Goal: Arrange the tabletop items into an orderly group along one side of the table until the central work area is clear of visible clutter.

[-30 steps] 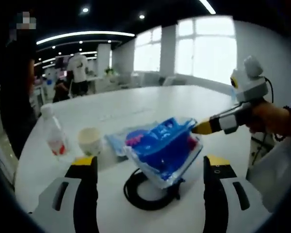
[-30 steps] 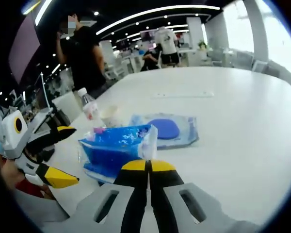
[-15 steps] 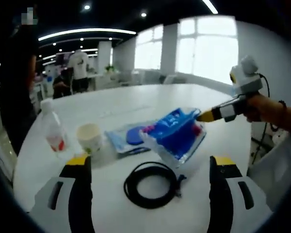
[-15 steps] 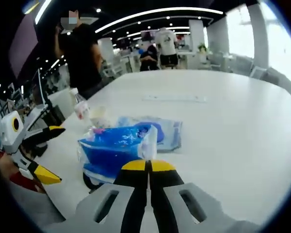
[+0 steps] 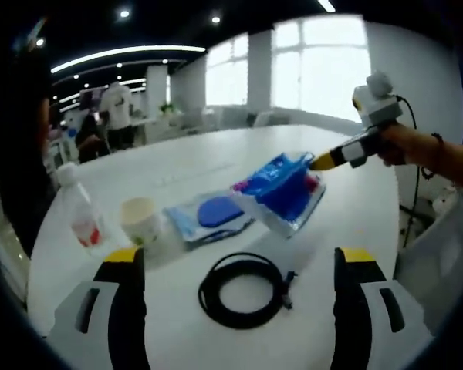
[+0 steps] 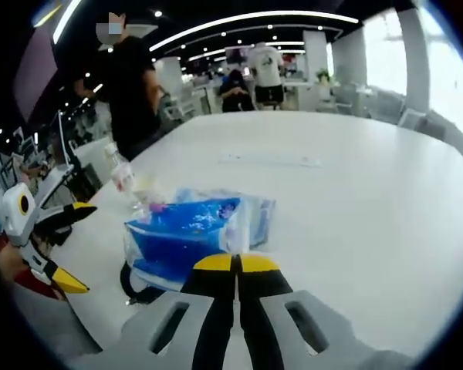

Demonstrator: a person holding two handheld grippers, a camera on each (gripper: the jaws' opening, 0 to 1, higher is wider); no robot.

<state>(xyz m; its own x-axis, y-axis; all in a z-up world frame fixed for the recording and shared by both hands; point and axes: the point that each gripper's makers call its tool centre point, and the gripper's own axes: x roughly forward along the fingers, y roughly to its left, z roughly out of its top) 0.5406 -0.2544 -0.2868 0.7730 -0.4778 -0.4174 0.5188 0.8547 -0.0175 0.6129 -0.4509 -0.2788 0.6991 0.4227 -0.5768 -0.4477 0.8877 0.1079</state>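
In the right gripper view we saw the right gripper (image 6: 234, 264) at bottom centre with its yellow-tipped jaws pressed together on the near edge of a blue plastic packet (image 6: 187, 237). The packet stretched away from the jaws toward the left of the frame, its long axis lying roughly across the picture. In the left gripper view the same packet (image 5: 282, 193) hung right of centre, lifted off the white surface (image 5: 216, 166), tilted, with its long axis running from lower left up to the upper right, where the right gripper (image 5: 322, 160) pinched its corner; a hand (image 5: 405, 145) held that tool at the right edge.

The left gripper (image 5: 235, 255) had its jaws wide apart at the bottom of its own view, gripping nothing, and it appeared again at the left edge of the right gripper view (image 6: 66, 247), jaws spread.

The left gripper view gave us the fuller count: between the jaws one coiled black cable (image 5: 245, 290), beyond it one flat clear pouch with a blue disc (image 5: 212, 215), then one paper cup (image 5: 140, 220) and one plastic bottle (image 5: 76, 210) toward the left. In the right gripper view the packet covered most of these; we made out the cable (image 6: 133, 284) under it, the pouch (image 6: 256, 216) behind it, and the bottle (image 6: 121, 176).

Three people (image 6: 131, 85) stood in the upper part of that frame.
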